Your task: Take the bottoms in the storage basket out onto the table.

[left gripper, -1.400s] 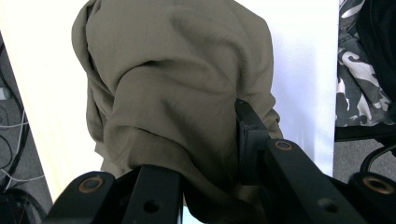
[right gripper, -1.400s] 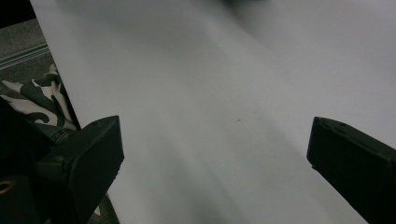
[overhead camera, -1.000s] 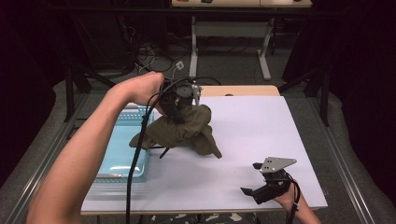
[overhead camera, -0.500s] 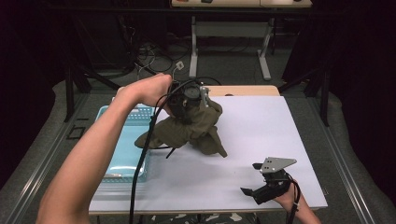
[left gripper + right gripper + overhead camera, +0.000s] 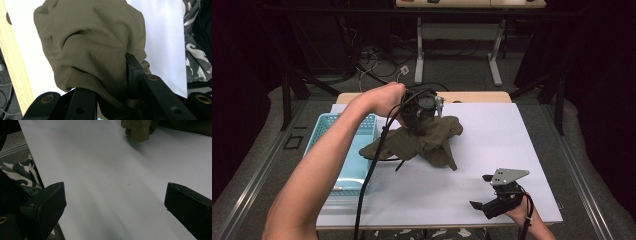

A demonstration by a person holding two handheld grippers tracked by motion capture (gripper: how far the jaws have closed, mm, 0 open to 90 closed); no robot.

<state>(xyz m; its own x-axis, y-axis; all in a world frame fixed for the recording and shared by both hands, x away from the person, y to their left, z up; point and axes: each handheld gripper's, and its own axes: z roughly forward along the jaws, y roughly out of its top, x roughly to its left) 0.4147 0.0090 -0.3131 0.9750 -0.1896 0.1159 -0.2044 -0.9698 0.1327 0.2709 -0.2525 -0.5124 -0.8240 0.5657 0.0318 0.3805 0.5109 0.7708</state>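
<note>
- Left tongs (image 5: 424, 120) were clenched on the olive cloth (image 5: 422, 142), gripping a bunched fold near its top; the left gripper view showed fabric (image 5: 92, 50) pinched between the black jaws.
- The cloth sat mid-tabletop (image 5: 512, 130), just right of the blue basket (image 5: 324, 137). The gripped part was raised; the rest drooped onto the white surface.
- Cloth long axis in the high view: roughly left-right with a slight tilt. The low end trailed toward the basket at lower left, the higher bulk sat at upper right.
- One flap hung off the main mass and pointed down-right, toward the near right of the tabletop.
- The cloth's left tip touched or overlapped the basket's right edge; couldn't tell which.
- The left forearm (image 5: 327, 170) came in diagonally from the bottom left, with the cable (image 5: 367, 190) trailing along it.
- Right tongs (image 5: 484, 205) were released: jaws wide apart in the right gripper view, with bare white tabletop (image 5: 105, 182) between them.
- Right tongs sat at the near right corner of the tabletop, well apart from the cloth, with a grey three-cornered plate (image 5: 508, 176) on top.
- In the right gripper view, one corner of the cloth (image 5: 138, 130) lay at the far end, flat on the surface.
</note>
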